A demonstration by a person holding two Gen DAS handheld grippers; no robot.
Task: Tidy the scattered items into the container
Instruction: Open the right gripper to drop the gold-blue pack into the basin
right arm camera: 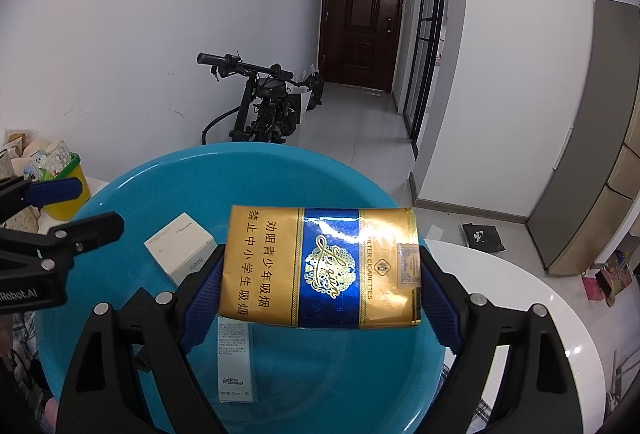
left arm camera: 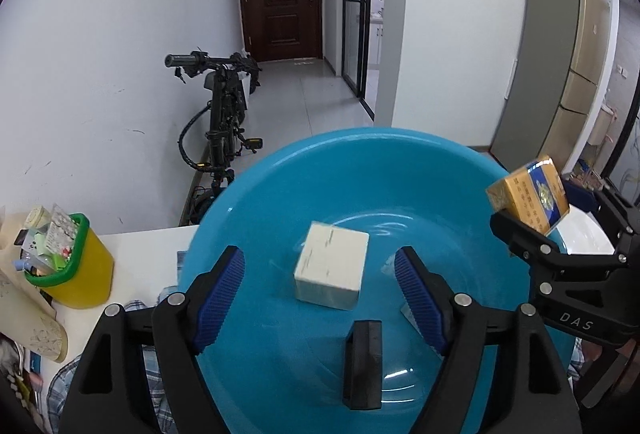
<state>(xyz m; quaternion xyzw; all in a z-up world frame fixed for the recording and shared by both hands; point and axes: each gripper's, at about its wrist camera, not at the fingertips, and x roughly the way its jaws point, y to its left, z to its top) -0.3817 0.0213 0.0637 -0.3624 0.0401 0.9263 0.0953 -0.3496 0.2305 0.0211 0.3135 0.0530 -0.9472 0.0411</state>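
Left gripper open above white box, lying in blue basin. Right gripper clamps cigarette pack over basin, apparently for dropping.

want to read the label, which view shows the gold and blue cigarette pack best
The right wrist view: the cigarette pack fills the centre, its printed front facing the camera, held between the right gripper jaws above the blue basin. The left wrist view catches it only small, tilted and partly hidden at the right edge.

"FILTER CIGARETTES" and "劝阻青少年吸烟 禁止中小学生吸烟" on gold-blue cigarette pack; "DAS" on right claw; "Robot.AI" on left claw, nine o'clock.
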